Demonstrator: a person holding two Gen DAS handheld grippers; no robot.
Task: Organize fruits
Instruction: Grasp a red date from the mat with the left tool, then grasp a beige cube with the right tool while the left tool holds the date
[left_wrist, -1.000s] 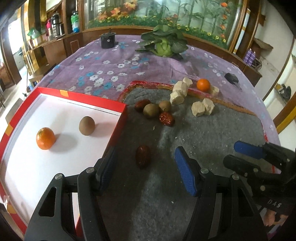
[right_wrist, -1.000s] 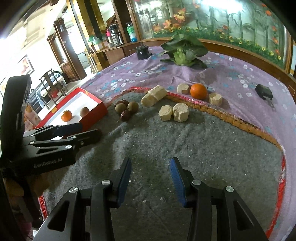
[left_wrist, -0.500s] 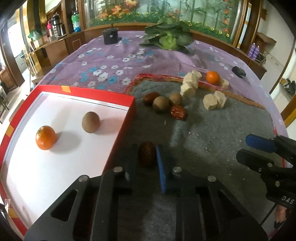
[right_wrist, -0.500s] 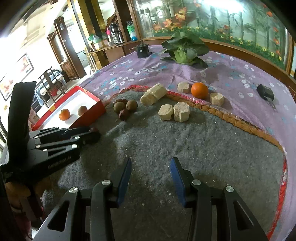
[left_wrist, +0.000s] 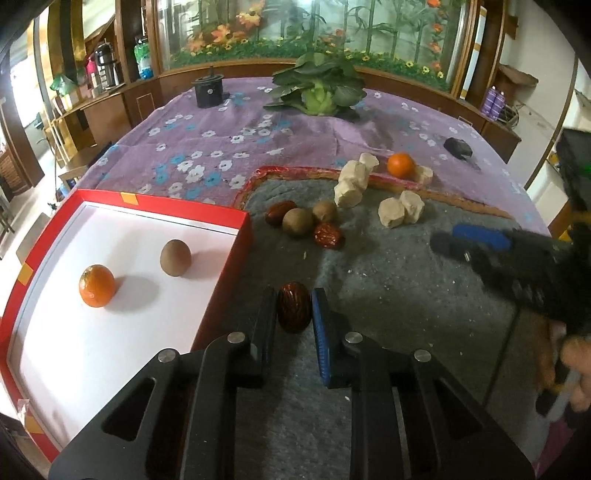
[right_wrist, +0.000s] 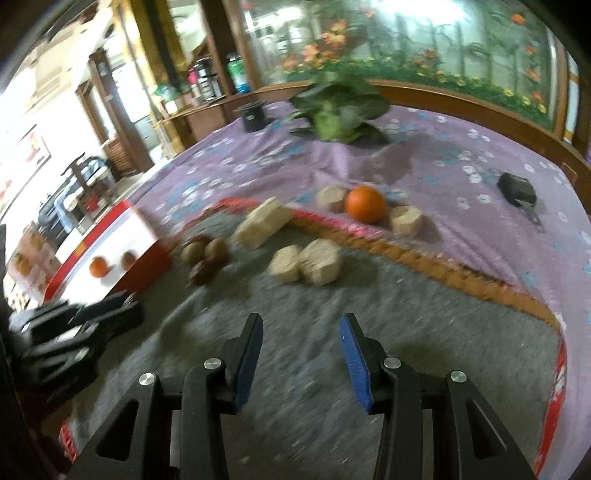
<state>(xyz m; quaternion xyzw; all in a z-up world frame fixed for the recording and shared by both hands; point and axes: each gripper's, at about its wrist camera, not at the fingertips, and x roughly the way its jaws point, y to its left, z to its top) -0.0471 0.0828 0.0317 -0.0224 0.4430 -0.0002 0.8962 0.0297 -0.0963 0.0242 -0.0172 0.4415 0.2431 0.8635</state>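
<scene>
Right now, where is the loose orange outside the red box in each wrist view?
Left wrist: the loose orange sits upper right, on the purple cloth beyond the mat's border, among beige blocks.
Right wrist: the same orange sits above center, between two beige blocks.
Shared landmark: the leafy green vegetable further back on the table.

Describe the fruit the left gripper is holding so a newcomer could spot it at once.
Start at the red box with the white floor; just off its right wall, on the grey felt mat, sits a dark red date. Unlike the cluster further back, it lies alone, pinched in the left gripper.
</scene>
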